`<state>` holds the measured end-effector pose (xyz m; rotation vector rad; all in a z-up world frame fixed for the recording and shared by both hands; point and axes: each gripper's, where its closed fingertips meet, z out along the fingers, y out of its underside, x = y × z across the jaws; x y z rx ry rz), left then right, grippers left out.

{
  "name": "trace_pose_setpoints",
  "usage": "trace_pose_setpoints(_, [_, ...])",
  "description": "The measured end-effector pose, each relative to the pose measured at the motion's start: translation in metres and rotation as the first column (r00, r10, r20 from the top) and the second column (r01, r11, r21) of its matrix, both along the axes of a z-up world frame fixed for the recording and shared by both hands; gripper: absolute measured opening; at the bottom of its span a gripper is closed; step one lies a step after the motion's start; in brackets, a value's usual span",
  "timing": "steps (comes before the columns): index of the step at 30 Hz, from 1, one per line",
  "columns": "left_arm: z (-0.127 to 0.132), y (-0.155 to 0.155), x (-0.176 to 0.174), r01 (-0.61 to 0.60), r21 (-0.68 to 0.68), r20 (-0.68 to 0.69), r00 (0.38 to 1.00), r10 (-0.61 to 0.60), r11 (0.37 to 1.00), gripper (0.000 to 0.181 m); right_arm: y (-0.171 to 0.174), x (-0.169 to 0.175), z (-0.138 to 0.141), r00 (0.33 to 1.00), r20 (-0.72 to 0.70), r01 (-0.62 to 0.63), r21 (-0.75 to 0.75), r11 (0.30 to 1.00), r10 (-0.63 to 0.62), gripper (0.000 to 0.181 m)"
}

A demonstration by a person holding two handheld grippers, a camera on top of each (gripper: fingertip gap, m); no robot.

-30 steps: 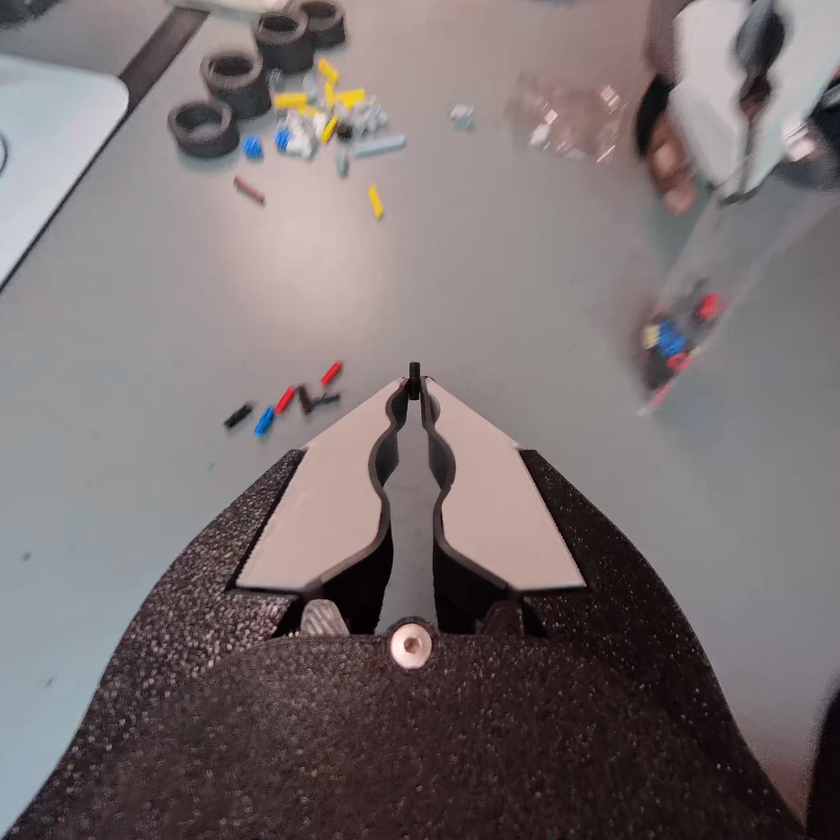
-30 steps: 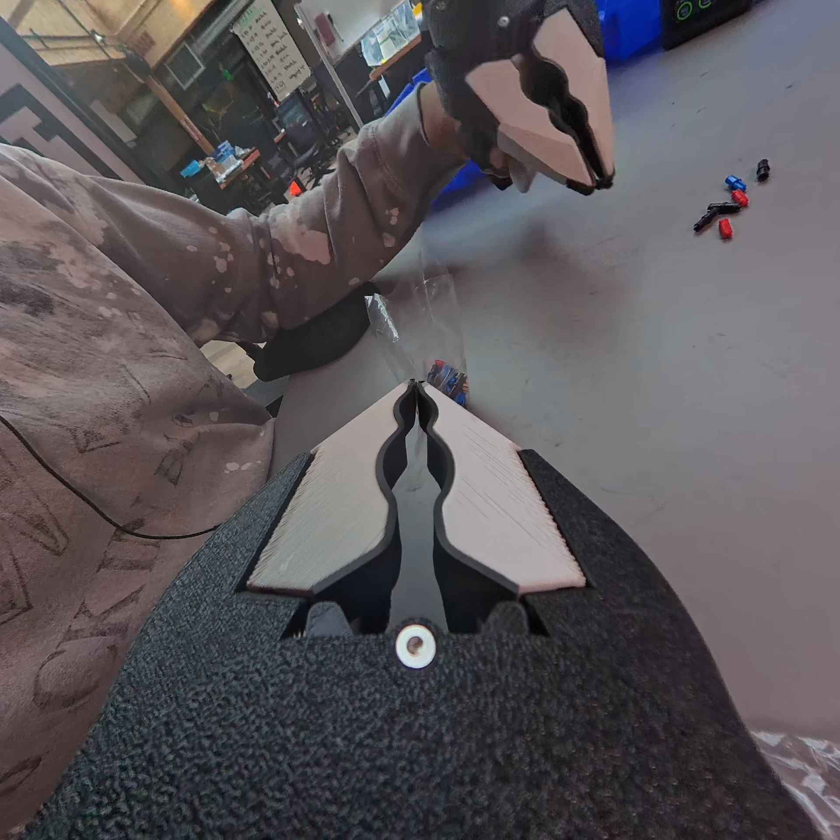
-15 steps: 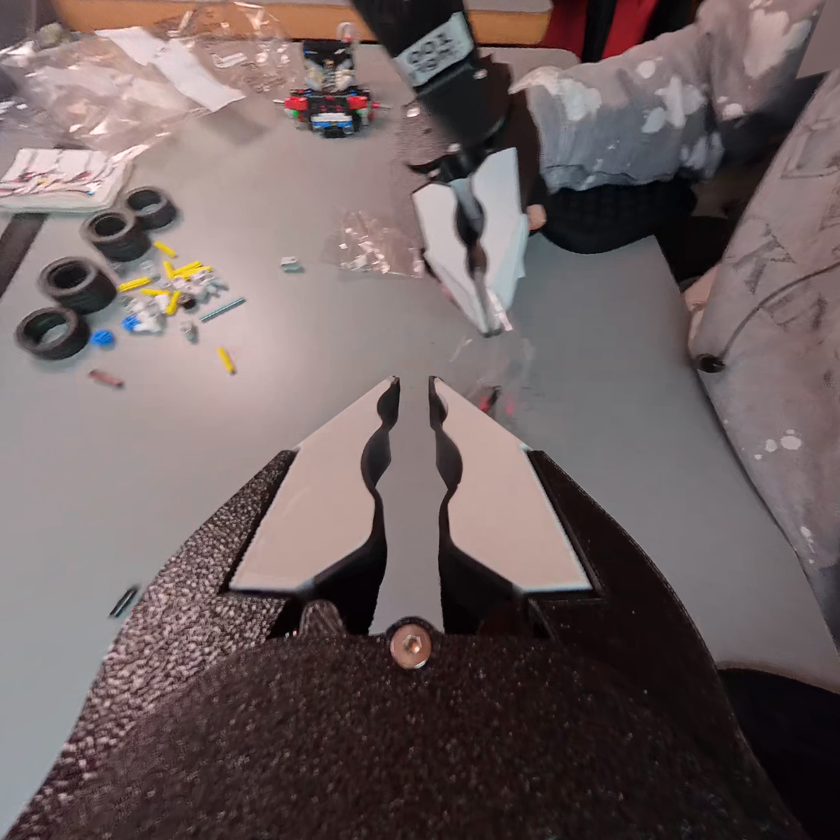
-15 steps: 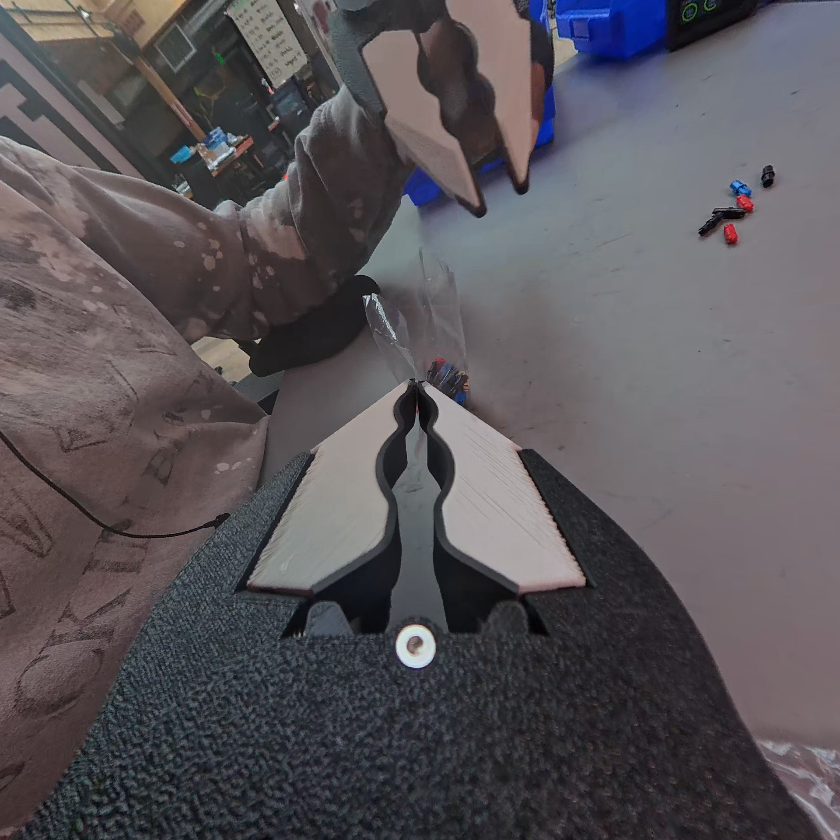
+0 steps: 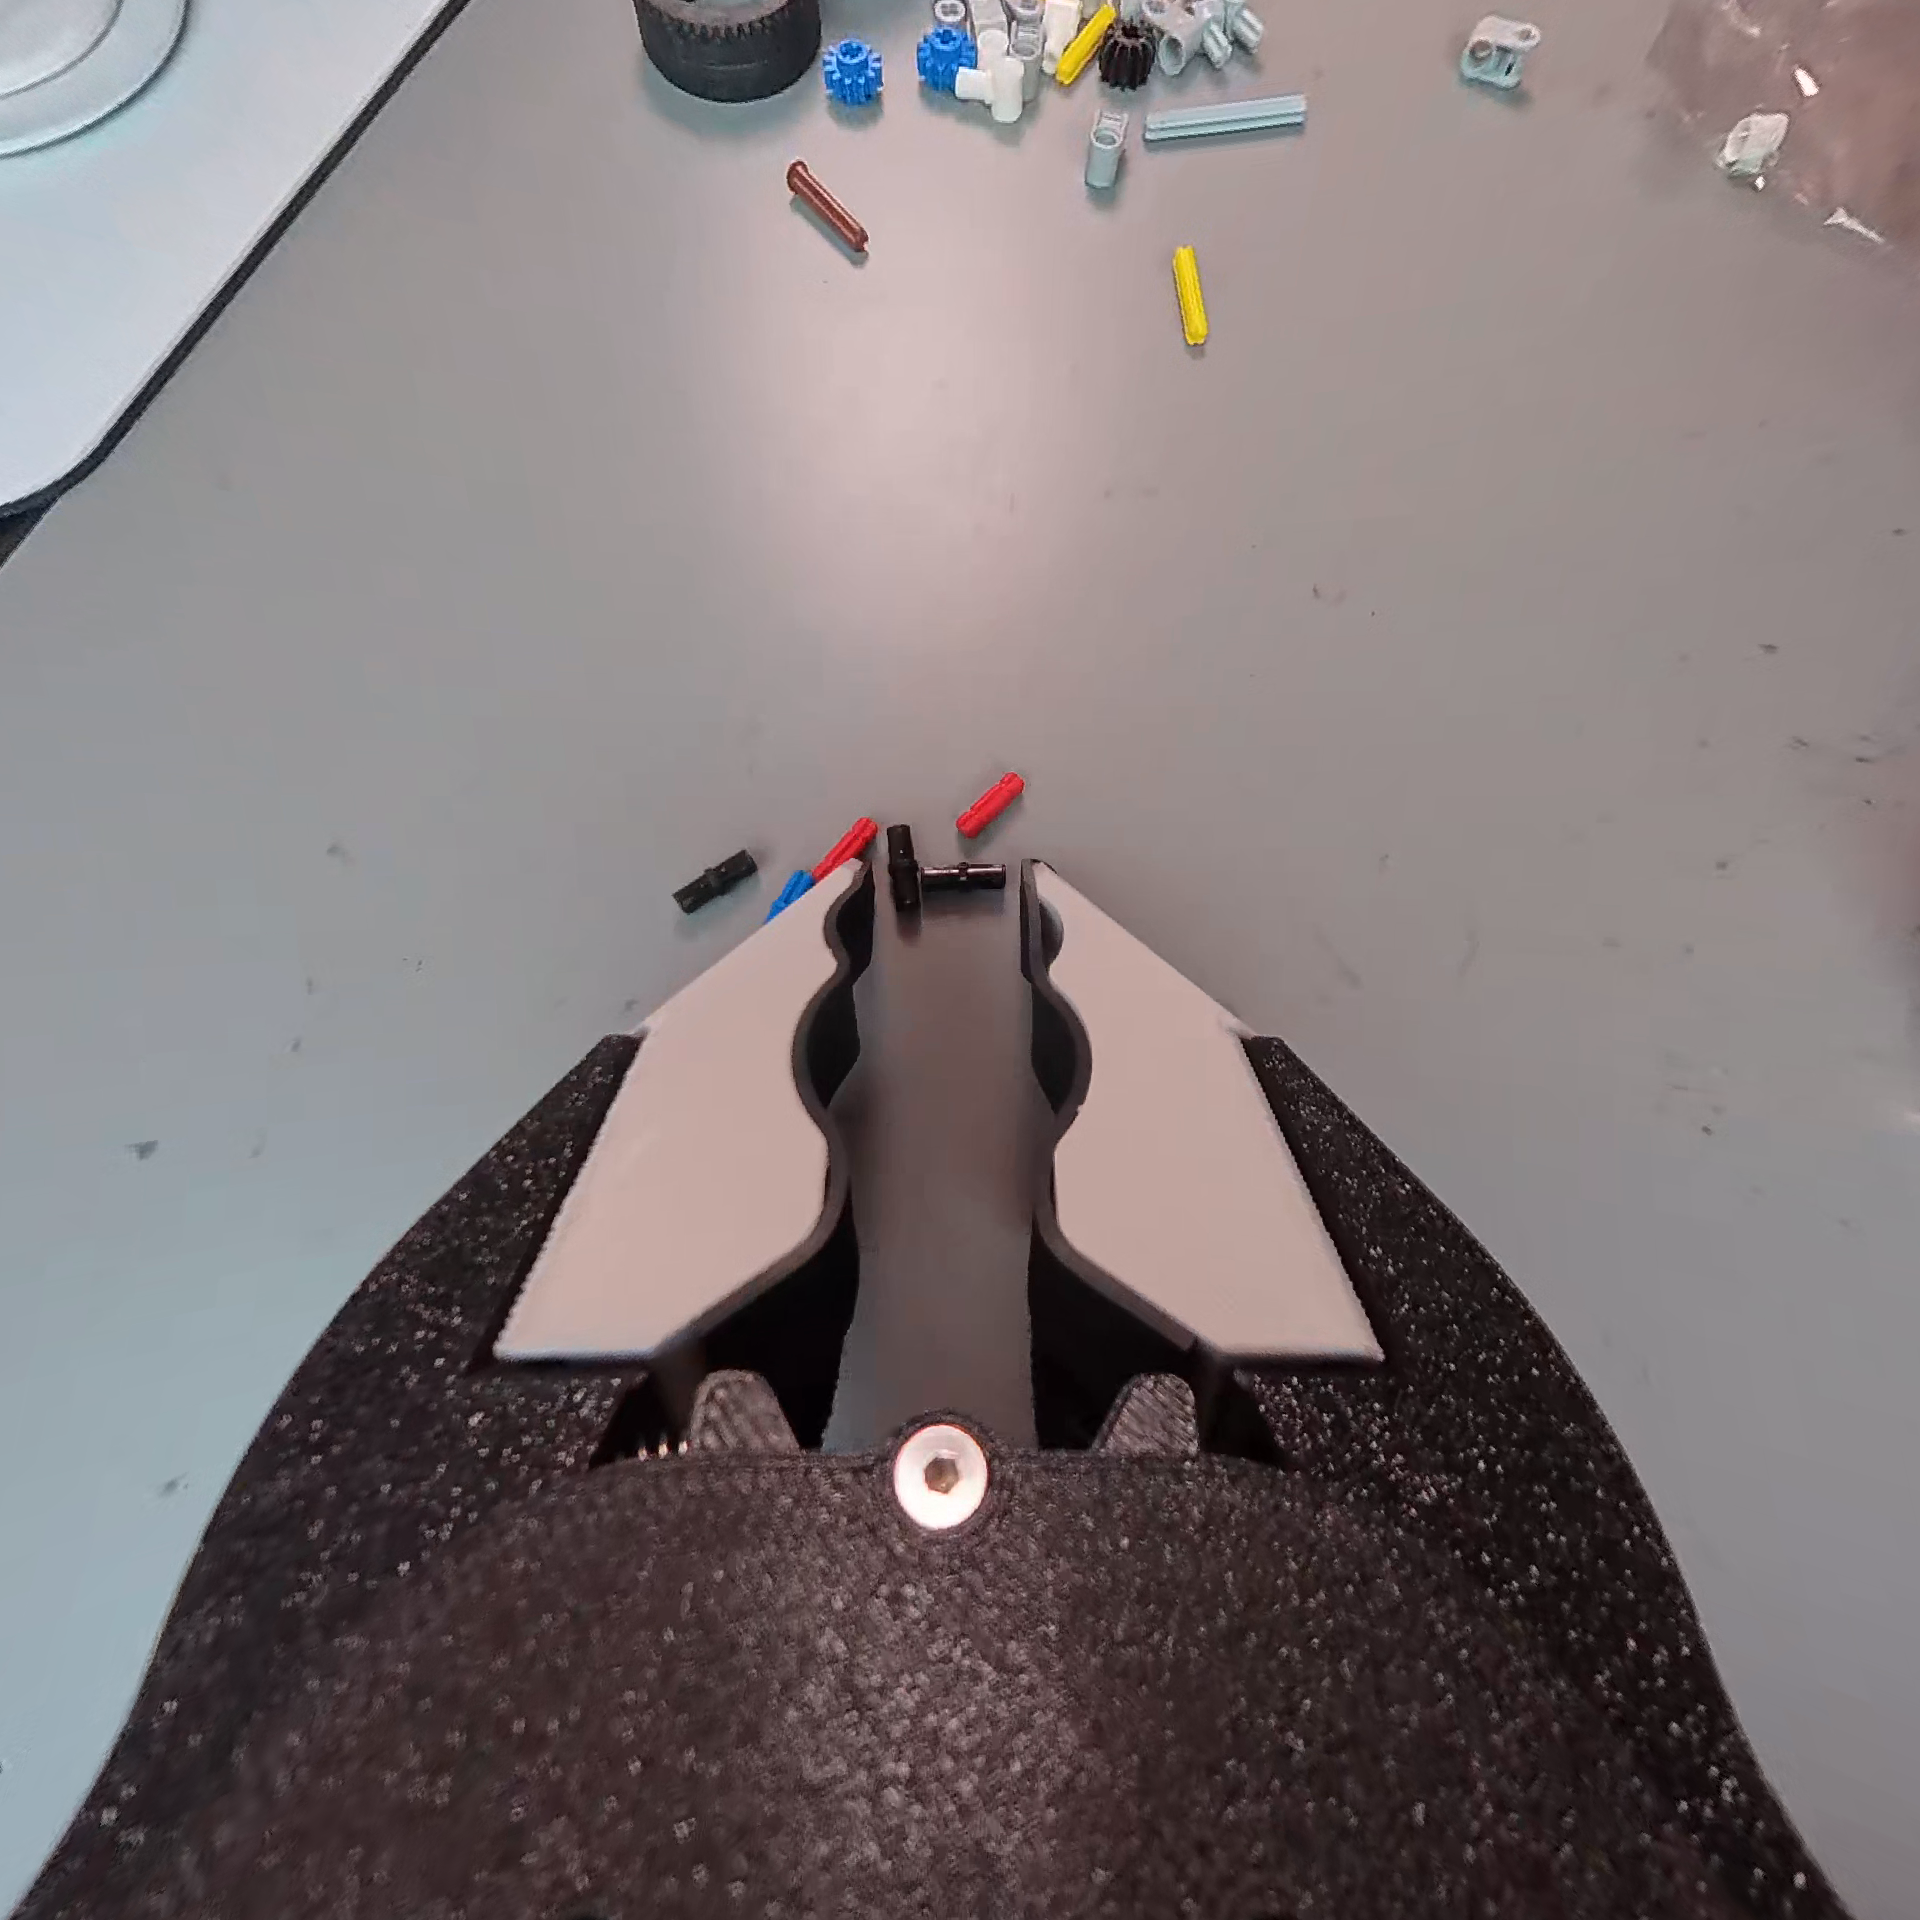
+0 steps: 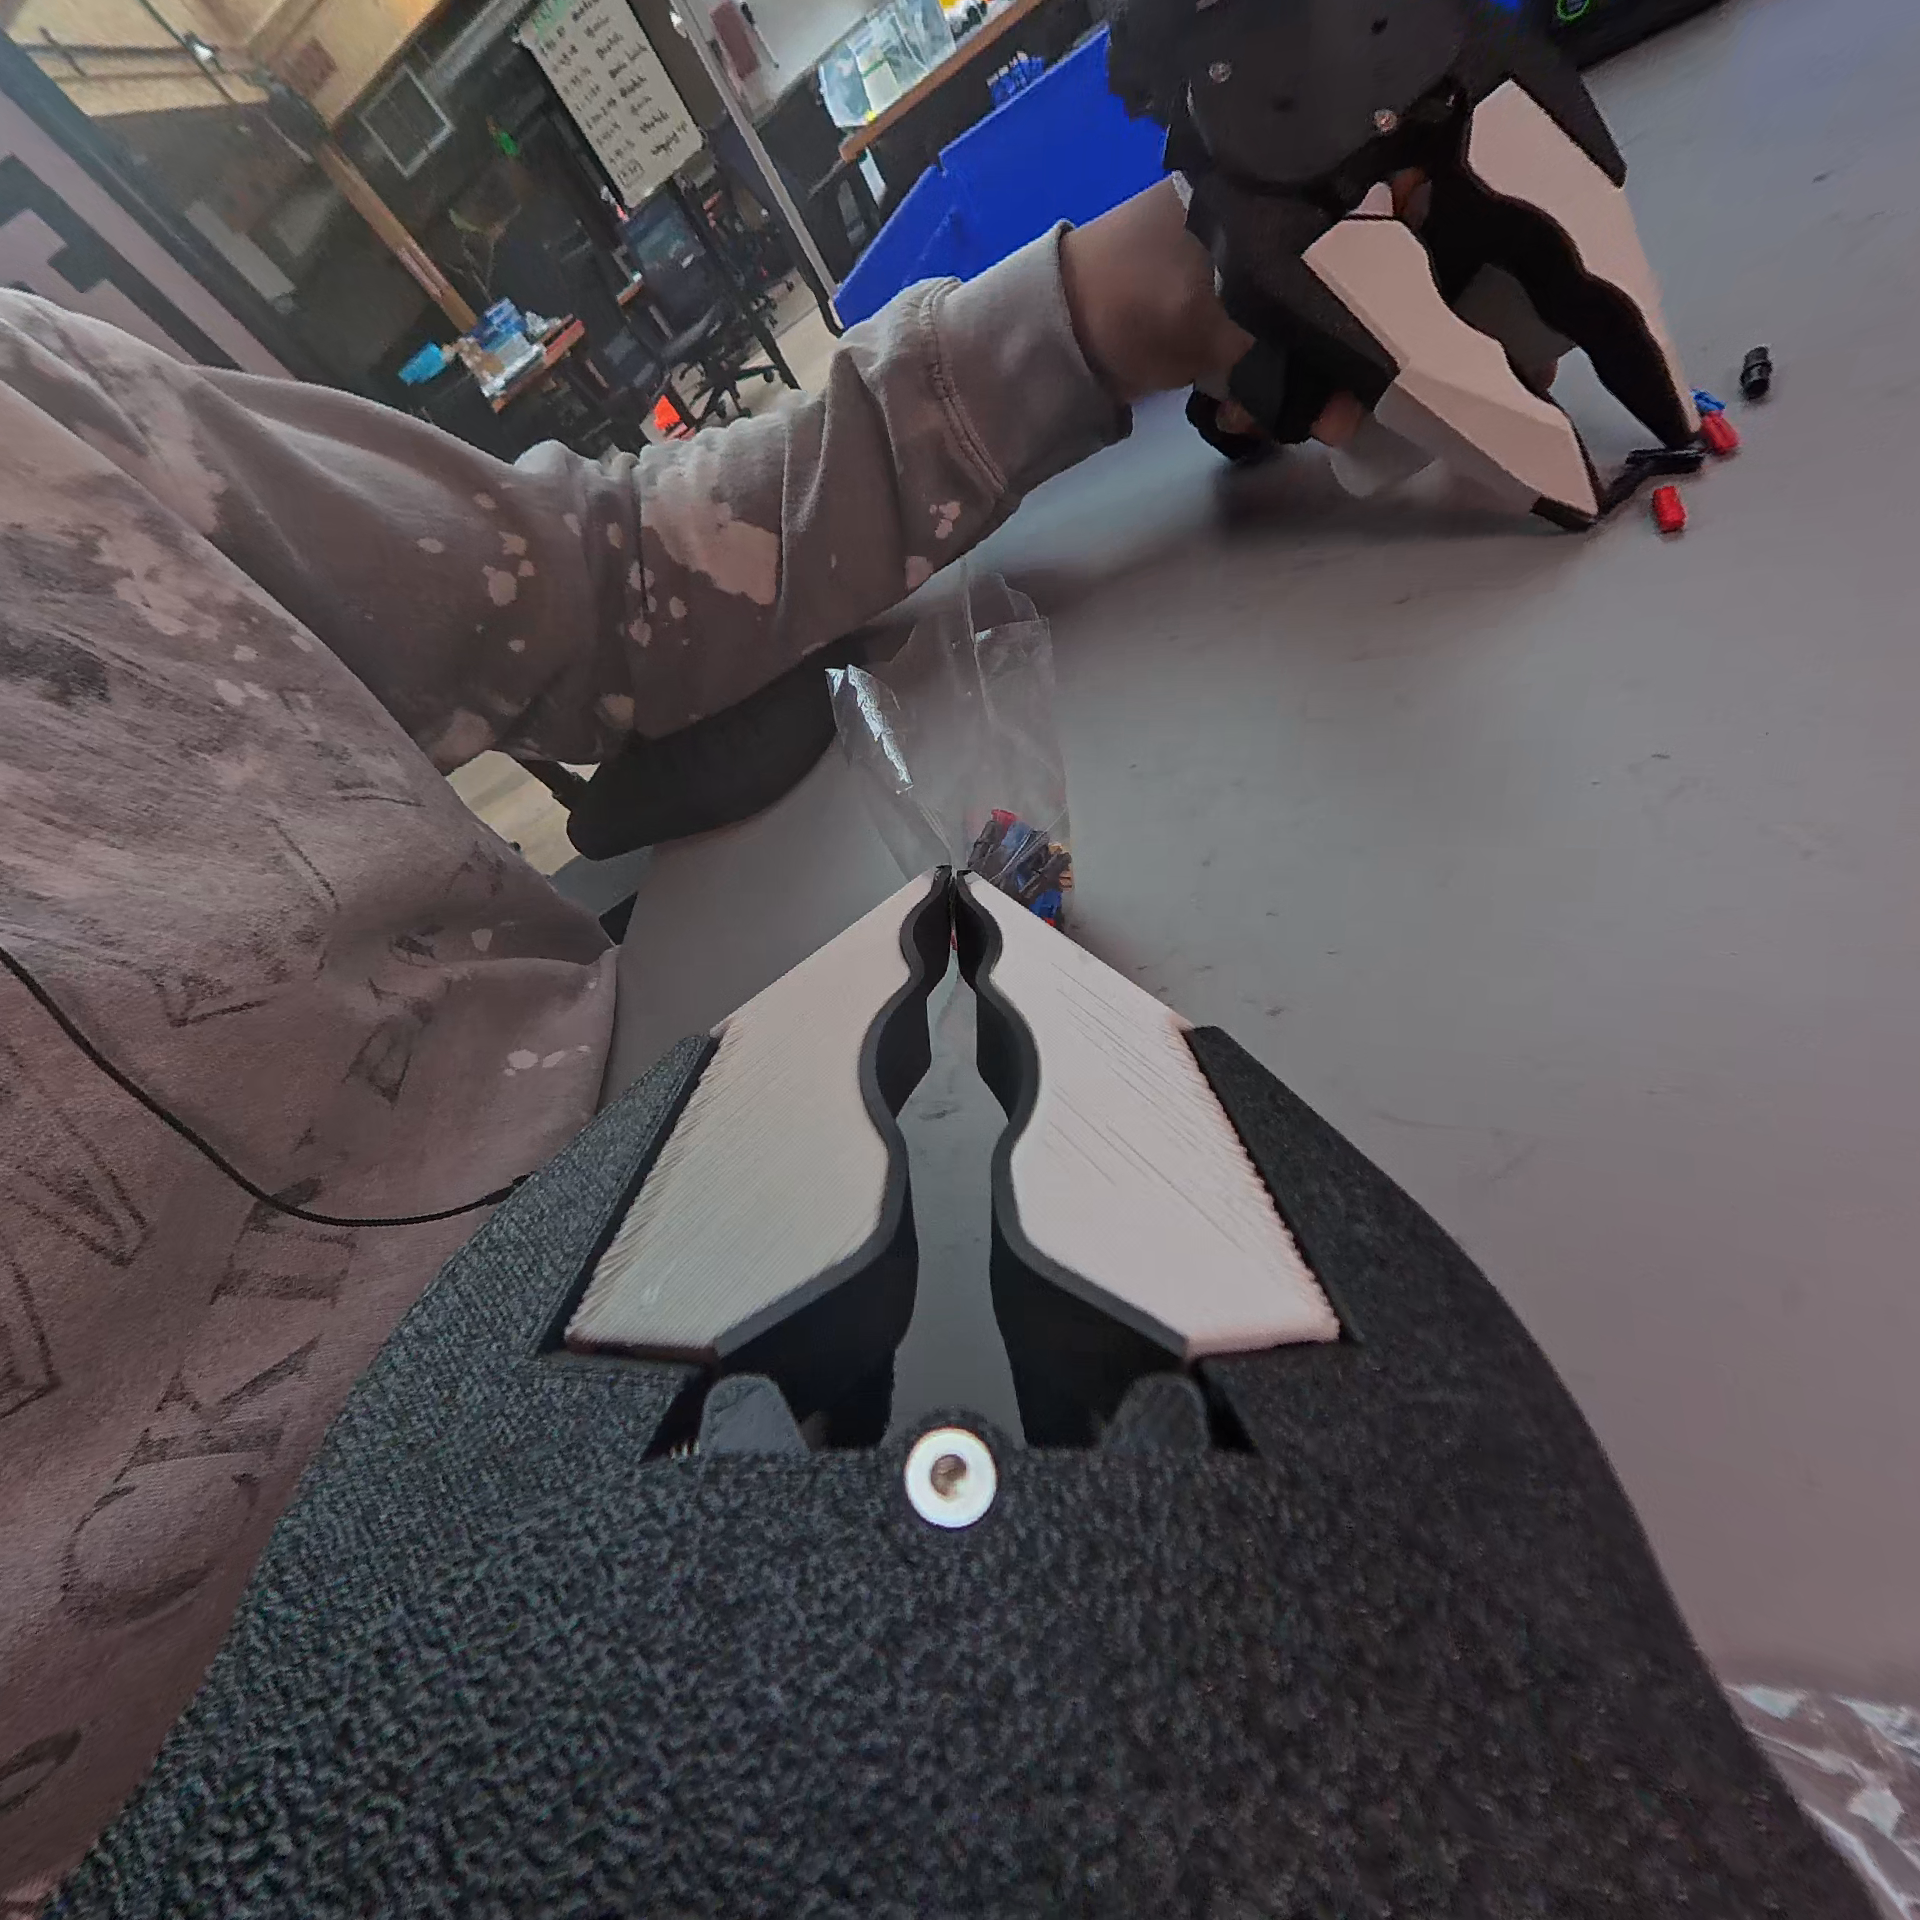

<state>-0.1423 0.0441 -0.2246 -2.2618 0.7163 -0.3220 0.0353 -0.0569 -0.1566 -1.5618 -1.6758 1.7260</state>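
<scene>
My left gripper [image 5: 945, 878] is open and low over the grey table [image 5: 935, 520]. Two small black pins [image 5: 902, 868] [image 5: 961, 876] lie between its fingertips. Red pins [image 5: 989, 805] [image 5: 844, 847], a blue pin [image 5: 790, 894] and another black pin [image 5: 715, 881] lie close around the tips. The right wrist view shows this gripper [image 6: 1629, 473] with its tips down at the pins. My right gripper [image 6: 954, 878] is shut on the edge of a clear plastic bag [image 6: 966, 727]. Small coloured pieces [image 6: 1023, 857] sit in the bag.
Far across the table are a black tyre [image 5: 727, 42], a pile of small parts [image 5: 1091, 52], a brown pin [image 5: 826, 206] and a yellow pin [image 5: 1191, 294]. A pale mat [image 5: 156, 260] lies at the left. A person's sleeve [image 6: 727, 520] reaches across the table. My right fingertips sit around 20 centimeters from my left ones.
A second ago my left gripper pinched a small black pin. It swung over to the bag with its jaws apart and empty, then dropped back to the loose pins, open wider. My right gripper stayed put.
</scene>
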Motion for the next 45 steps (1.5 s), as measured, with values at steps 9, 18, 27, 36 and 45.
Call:
trace_pose_setpoints(9, [0.000, -0.002, 0.002, 0.064, 0.017, -0.028, 0.998, -0.063, 0.998, 0.021, 0.001, 0.000, 0.000, 1.000, 0.002, -0.001, -0.011, 1.000, 0.001, 0.000])
trace_pose_setpoints(18, [0.015, -0.014, 0.008, 0.105, 0.070, -0.011, 0.994, -0.105, 0.992, 0.011, 0.001, 0.000, 0.000, 1.000, 0.001, 0.000, -0.004, 1.000, 0.000, 0.000])
trace_pose_setpoints(27, [0.020, -0.011, -0.022, -0.008, 0.063, -0.052, 0.999, 0.011, 0.998, 0.014, 0.000, 0.000, 0.000, 1.000, 0.002, -0.001, 0.006, 1.000, 0.001, 0.000])
trace_pose_setpoints(36, [0.001, -0.047, -0.035, -0.037, -0.138, -0.055, 0.998, 0.029, 0.990, 0.021, 0.001, 0.001, -0.001, 1.000, 0.003, 0.000, 0.011, 1.000, 0.000, 0.000])
trace_pose_setpoints(45, [0.003, -0.050, -0.031, 0.018, -0.085, -0.077, 0.997, -0.025, 0.996, 0.007, 0.000, 0.002, 0.000, 1.000, 0.002, -0.001, 0.029, 1.000, 0.001, 0.000])
